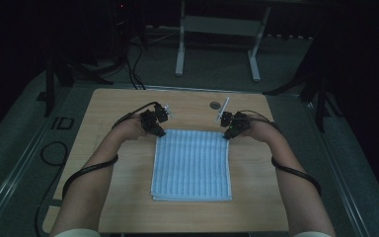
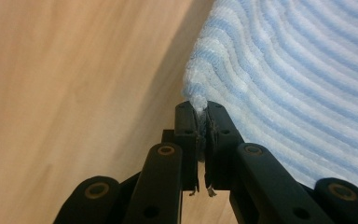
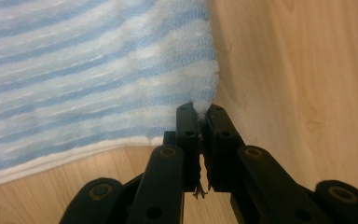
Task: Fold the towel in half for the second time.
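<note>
A folded blue-and-white striped towel (image 1: 191, 165) lies flat in the middle of the wooden table (image 1: 113, 108). My left gripper (image 1: 159, 132) is at the towel's far left corner, shut on that corner of the towel (image 2: 279, 70), which bunches up between its jaws (image 2: 200, 109). My right gripper (image 1: 228, 134) is at the far right corner, shut on the towel (image 3: 88, 70) there, with white fluff pinched between its tips (image 3: 201, 111). Both forearms reach in from the near edge along the towel's sides.
A small dark round spot (image 1: 214, 105) sits on the table near its far edge. Cables (image 1: 86, 170) trail from both grippers along the forearms. Table legs and a frame (image 1: 180, 49) stand on the floor beyond the table.
</note>
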### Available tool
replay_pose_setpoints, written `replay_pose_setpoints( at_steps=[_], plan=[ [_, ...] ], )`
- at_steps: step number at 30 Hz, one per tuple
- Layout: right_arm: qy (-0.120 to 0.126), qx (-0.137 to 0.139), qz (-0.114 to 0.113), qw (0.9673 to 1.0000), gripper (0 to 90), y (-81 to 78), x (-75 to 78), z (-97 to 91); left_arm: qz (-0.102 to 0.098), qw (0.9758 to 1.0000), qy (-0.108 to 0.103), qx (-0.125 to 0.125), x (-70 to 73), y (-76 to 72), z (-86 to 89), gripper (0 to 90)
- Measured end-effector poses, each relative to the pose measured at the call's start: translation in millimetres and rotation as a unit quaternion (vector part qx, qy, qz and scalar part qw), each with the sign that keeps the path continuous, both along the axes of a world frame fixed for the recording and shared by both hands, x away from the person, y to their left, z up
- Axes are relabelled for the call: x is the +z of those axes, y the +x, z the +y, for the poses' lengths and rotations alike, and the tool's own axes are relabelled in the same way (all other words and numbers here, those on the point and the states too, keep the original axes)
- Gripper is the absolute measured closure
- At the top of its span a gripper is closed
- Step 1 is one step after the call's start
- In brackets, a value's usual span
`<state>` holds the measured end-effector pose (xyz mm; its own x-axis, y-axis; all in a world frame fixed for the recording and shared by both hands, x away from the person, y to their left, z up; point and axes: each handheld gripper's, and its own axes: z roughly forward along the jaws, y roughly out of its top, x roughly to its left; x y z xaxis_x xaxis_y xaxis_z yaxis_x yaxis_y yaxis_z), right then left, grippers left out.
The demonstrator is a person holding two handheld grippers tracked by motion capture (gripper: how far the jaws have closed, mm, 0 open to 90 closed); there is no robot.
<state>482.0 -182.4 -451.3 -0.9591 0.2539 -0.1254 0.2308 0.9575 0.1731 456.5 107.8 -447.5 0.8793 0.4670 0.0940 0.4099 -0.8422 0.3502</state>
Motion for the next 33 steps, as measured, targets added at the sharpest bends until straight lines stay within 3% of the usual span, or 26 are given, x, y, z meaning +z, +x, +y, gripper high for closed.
replay_pose_setpoints(
  at_steps=[5,6,9,13,17,20,22,33],
  plan=[
    [0.006,0.005,-0.021,0.9997,85.0,-9.2,14.7,0.1,-0.025,0.9997,-0.003,0.006,14.7,-9.9,4.4,85.0],
    [0.008,0.009,-0.026,0.9996,85.0,-11.5,17.2,0.2,-0.022,0.9997,-0.007,0.003,17.2,-11.9,5.3,85.0],
    [0.011,0.009,-0.041,0.9991,84.9,-16.4,24.4,-0.2,-0.038,0.9992,-0.007,-0.005,25.0,-21.4,5.4,84.9],
    [0.041,0.011,-0.05,0.9979,84.9,-22.3,33.8,-3.7,-0.053,0.9985,-0.014,-0.004,30.8,-29.6,7.4,84.9],
    [0.04,0.013,-0.071,0.9966,84.9,-30.9,37.3,-6.5,-0.053,0.9982,-0.027,0.005,31.4,-37.4,11.2,85.0],
    [0.045,0.02,-0.077,0.9959,84.7,-38.0,37.8,-8.0,-0.061,0.9979,-0.021,0.004,29.7,-45.3,10.7,84.9],
    [0.048,0.029,-0.082,0.9951,84.7,-48.3,37.0,-10.0,-0.064,0.9976,-0.024,-0.008,27.7,-58.9,9.0,84.9],
    [0.05,0.055,-0.109,0.9913,84.3,-93.7,37.6,-15.1,-0.077,0.9958,-0.042,-0.026,28.9,-100.2,15.4,84.8]
  ],
)
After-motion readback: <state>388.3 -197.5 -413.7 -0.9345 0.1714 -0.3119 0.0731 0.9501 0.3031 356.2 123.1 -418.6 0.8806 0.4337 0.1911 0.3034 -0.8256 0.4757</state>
